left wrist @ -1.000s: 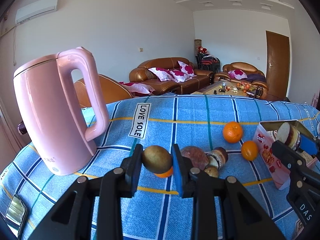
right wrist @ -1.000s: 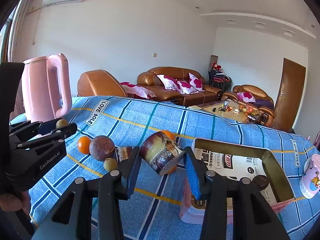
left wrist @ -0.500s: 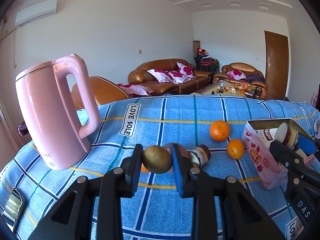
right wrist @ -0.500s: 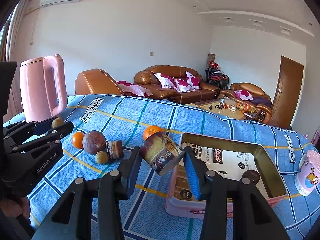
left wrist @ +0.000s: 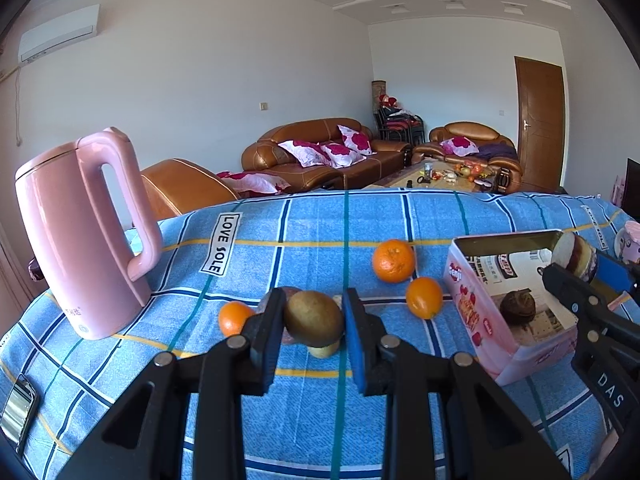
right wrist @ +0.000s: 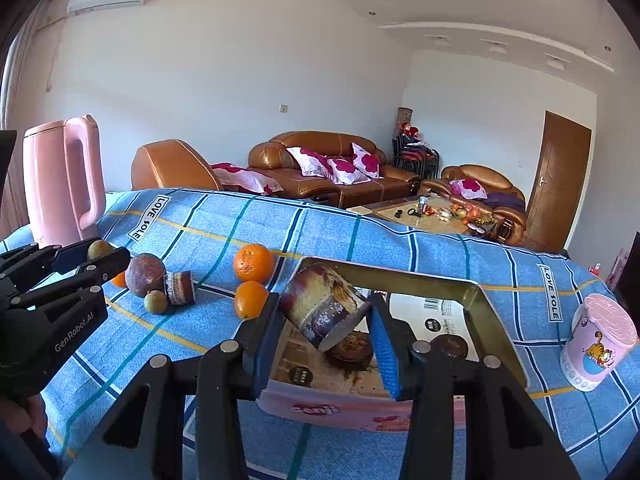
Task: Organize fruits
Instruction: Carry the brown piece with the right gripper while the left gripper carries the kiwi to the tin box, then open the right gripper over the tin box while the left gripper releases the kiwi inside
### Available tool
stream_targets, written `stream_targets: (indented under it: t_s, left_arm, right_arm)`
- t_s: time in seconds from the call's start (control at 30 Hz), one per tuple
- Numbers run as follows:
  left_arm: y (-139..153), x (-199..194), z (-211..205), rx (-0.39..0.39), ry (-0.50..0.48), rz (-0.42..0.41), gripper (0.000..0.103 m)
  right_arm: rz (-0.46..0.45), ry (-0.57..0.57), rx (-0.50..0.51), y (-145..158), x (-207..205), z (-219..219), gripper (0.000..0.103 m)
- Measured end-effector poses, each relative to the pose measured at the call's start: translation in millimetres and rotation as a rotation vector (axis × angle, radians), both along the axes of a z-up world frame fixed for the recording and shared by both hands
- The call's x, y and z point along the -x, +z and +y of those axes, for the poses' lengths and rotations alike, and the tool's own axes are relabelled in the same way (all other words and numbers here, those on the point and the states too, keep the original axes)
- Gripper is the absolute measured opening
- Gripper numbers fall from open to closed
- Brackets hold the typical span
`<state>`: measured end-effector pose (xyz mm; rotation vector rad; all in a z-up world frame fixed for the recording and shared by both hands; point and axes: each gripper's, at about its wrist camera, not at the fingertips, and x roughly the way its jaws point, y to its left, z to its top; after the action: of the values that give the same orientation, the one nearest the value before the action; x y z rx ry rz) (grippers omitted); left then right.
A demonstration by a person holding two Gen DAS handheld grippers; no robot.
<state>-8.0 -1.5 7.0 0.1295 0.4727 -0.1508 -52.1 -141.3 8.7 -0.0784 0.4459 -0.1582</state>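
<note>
The left gripper point(left wrist: 313, 328) pinches a brown-green kiwi point(left wrist: 314, 318) between its pads, held above the blue checked tablecloth point(left wrist: 280, 248) at the near middle of the table. Just behind and under it lie a small orange point(left wrist: 233, 317), a dark round fruit point(right wrist: 145, 274), a little green fruit point(right wrist: 155, 301) and a short brown-and-white chunk point(right wrist: 180, 287), all close together. Farther right, two more oranges sit side by side, the big one point(left wrist: 393, 260) behind the small one point(left wrist: 424, 297).

The right gripper point(right wrist: 325, 326) is clamped on a brown, streaky, cut chunk point(right wrist: 323, 307), tilted with its pale cut face down and toward the camera. It hangs over the near left part of an open pink box point(right wrist: 360, 410), which stands on the cloth right of the oranges. Inside the box lie two dark round pieces, one point(right wrist: 352, 354) directly under the held chunk and one point(right wrist: 451, 346) farther right.

A pink cup with a cartoon cat point(right wrist: 598, 342) stands right of the box, apart from it. A tall pink kettle point(left wrist: 82, 236) stands at the far left of the table, handle turned toward the fruit. A phone point(left wrist: 18, 406) lies at the near left edge of the cloth. Beyond the table are brown leather sofas point(left wrist: 320, 152) with red-flowered cushions and a brown door point(left wrist: 540, 124).
</note>
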Motion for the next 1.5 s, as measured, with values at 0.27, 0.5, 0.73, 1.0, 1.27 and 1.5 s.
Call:
stream_targets:
  t_s: [0.27, 0.5, 0.73, 1.0, 1.27, 1.5]
  left_arm:
    - [-0.6, 3.3, -24.3, -0.002, -0.041, 0.005, 0.030]
    - [0.3, 4.6, -43.8, 0.002, -0.078, 0.008, 0.030]
    - [-0.5, 3.2, -68.5, 0.005, -0.125, 0.018, 0.030]
    - [-2.1, 5.0, -103.5, 0.004, -0.200, 0.029, 0.030]
    - [-7.3, 3.3, -144.1, 0.039, -0.315, 0.113, 0.030]
    - [-14.0, 5.4, -172.7, 0.011, -0.408, 0.180, 0.030]
  right_arm:
    - [-0.003, -0.040, 0.016, 0.8, 1.8, -23.6, 0.045]
    - [-0.006, -0.081, 0.017, 1.4, 4.3, -49.1, 0.045]
    - [-0.009, -0.142, 0.009, 2.9, 7.2, -81.7, 0.045]
    - [-0.006, -0.214, -0.030, 5.1, 7.6, -118.4, 0.045]
    - [0.016, -0.245, -0.076, 3.4, 0.0, -141.7, 0.045]
    - [0.053, -0.190, -0.134, -1.2, -13.0, -144.0, 0.046]
